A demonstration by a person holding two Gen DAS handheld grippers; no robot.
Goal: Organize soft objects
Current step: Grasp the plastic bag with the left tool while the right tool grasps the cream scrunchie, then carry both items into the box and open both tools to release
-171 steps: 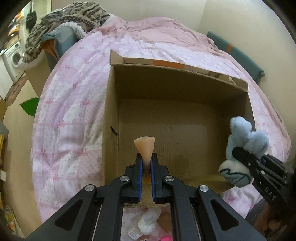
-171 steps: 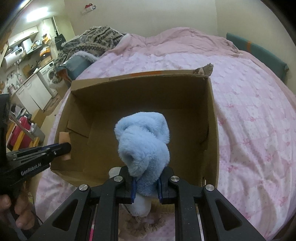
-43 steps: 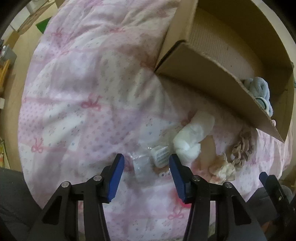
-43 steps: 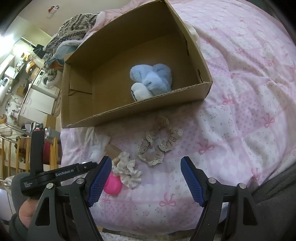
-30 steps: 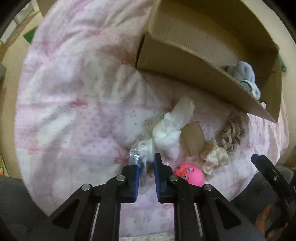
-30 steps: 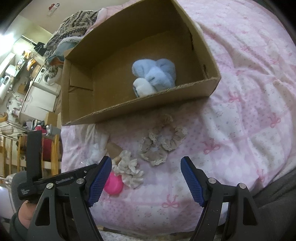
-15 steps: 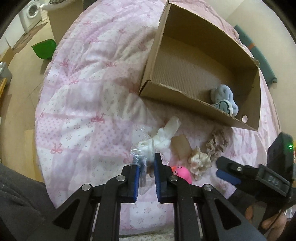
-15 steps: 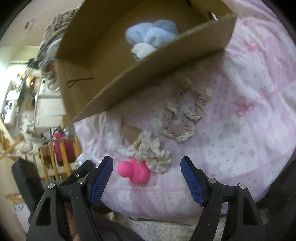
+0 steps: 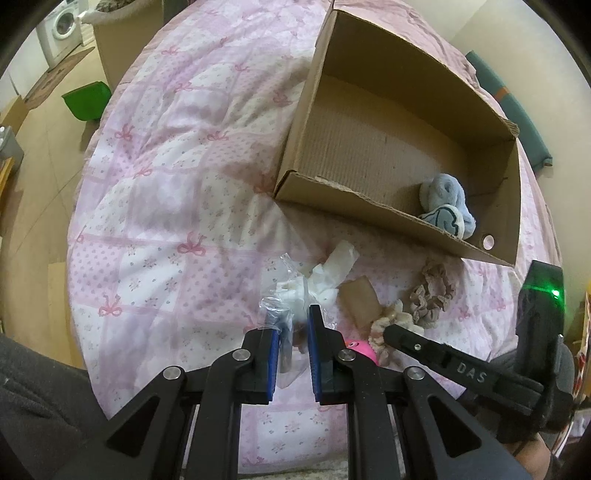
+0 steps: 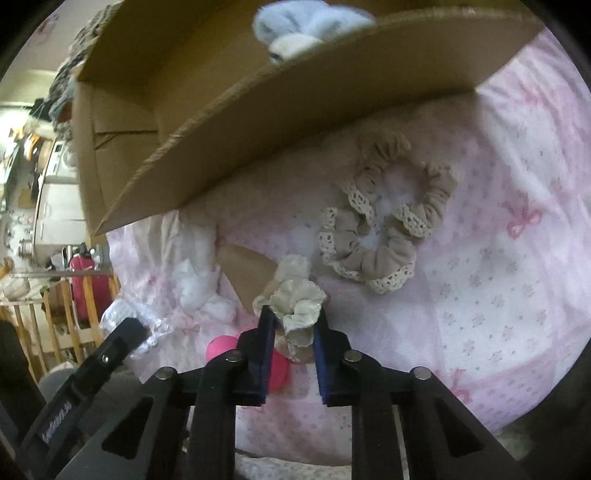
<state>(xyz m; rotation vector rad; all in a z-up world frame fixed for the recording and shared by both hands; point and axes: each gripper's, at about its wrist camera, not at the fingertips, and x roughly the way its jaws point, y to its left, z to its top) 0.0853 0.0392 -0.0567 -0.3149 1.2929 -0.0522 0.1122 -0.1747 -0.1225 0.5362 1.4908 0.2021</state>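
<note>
My left gripper (image 9: 291,319) is shut on a clear plastic packet (image 9: 284,291) with a white piece inside, held just above the pink quilt (image 9: 166,184). My right gripper (image 10: 293,319) points down at the quilt. Its jaws are closing, and the blue pads press a cream scrunchie (image 10: 299,299) from both sides. Beside it lie a beige lace-edged scrunchie (image 10: 384,229), a pink toy (image 10: 221,347), a white soft wad (image 10: 199,280) and a brown card scrap (image 10: 251,266). The open cardboard box (image 9: 332,192) holds a blue plush (image 9: 447,206).
The box's near wall (image 10: 295,110) overhangs the loose items in the right wrist view. A green bin (image 9: 86,101) and a washing machine (image 9: 59,29) stand on the floor past the bed's left edge. A teal cushion (image 9: 517,122) lies behind the box.
The right gripper came down over the cream scrunchie and its wide jaws drew together on it. The left gripper, which shut on the packet earlier, lifted it slightly and tilted up.
</note>
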